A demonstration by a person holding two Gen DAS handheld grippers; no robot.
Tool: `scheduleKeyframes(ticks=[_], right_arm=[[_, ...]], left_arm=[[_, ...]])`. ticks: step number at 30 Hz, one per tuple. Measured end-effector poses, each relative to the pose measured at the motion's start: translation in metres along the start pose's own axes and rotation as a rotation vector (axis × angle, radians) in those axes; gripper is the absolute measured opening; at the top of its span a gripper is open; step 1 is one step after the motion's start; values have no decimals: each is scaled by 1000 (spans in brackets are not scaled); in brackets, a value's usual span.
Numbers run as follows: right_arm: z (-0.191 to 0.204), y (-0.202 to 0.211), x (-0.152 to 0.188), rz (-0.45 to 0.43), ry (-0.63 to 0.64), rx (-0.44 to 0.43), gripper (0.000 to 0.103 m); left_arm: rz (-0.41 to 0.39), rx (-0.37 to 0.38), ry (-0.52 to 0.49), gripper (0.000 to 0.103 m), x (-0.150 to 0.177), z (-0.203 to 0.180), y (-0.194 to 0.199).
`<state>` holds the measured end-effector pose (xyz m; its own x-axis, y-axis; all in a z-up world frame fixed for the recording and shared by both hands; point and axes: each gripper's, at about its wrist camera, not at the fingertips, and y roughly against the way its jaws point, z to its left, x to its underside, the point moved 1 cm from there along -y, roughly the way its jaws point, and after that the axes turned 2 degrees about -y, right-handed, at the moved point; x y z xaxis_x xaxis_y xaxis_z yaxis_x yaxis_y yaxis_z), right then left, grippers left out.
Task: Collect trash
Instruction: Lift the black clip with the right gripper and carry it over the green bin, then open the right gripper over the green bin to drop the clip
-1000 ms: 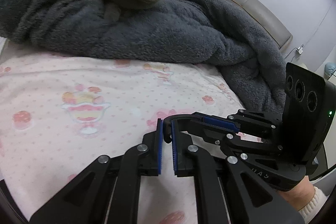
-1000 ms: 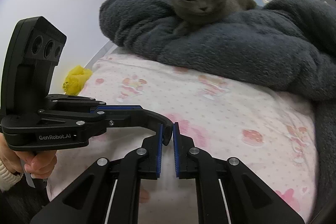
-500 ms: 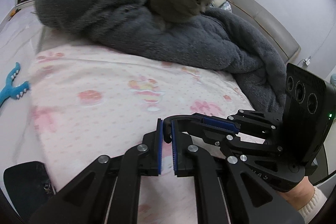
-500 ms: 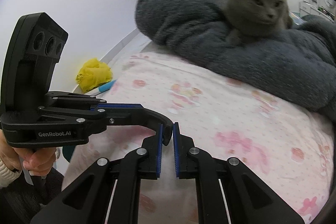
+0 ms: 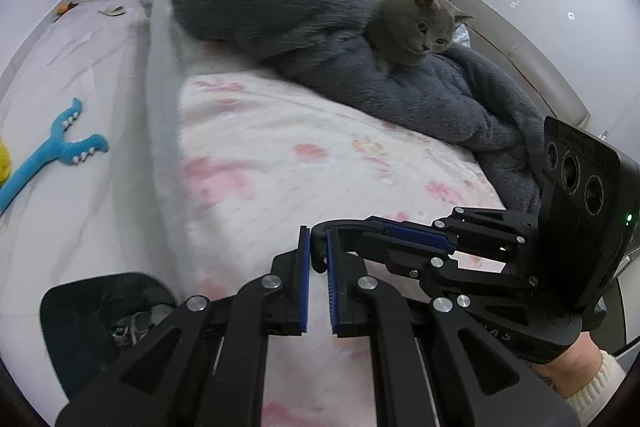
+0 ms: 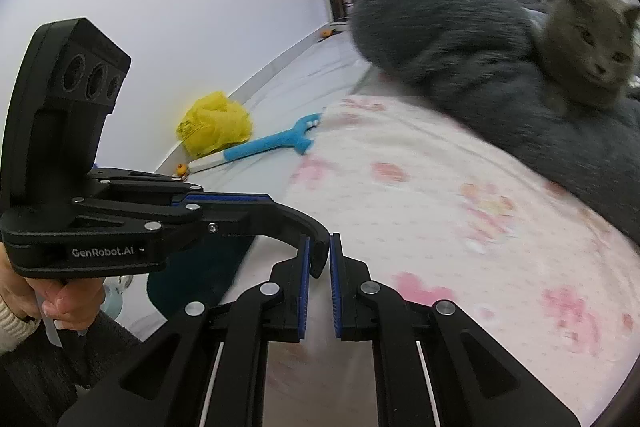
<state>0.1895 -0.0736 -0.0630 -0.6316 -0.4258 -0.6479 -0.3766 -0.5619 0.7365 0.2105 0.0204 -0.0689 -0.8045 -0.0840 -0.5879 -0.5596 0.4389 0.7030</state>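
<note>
Grippers are side by side above the bed's corner; your left gripper (image 5: 318, 263) and right gripper (image 6: 318, 279) both have jaws closed on nothing, probably because no trash is within reach yet; the crumpled yellow plastic bag (image 6: 214, 127) lies on the floor against the wall, beside the blue plush toy (image 6: 276, 141); the black bin (image 5: 104, 323) stands by the bed's near edge, ready to receive it.

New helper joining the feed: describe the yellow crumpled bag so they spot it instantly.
Start at the bed with the pink-patterned quilt, then look to the pale floor along the white wall. There lies the crumpled yellow plastic bag, beside a blue toothed plush toy; it is the only yellow, wrinkled lump.
</note>
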Motion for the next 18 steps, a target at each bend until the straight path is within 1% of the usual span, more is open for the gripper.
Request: scheduleKeyframes(ticks=[6, 18], right_arm=[[36, -25, -2, 37, 34, -36, 10], [102, -85, 1, 167, 83, -99, 11]], left_arm=[[-1, -28, 31, 9, 17, 32, 24], [49, -99, 81, 9, 61, 92, 54]])
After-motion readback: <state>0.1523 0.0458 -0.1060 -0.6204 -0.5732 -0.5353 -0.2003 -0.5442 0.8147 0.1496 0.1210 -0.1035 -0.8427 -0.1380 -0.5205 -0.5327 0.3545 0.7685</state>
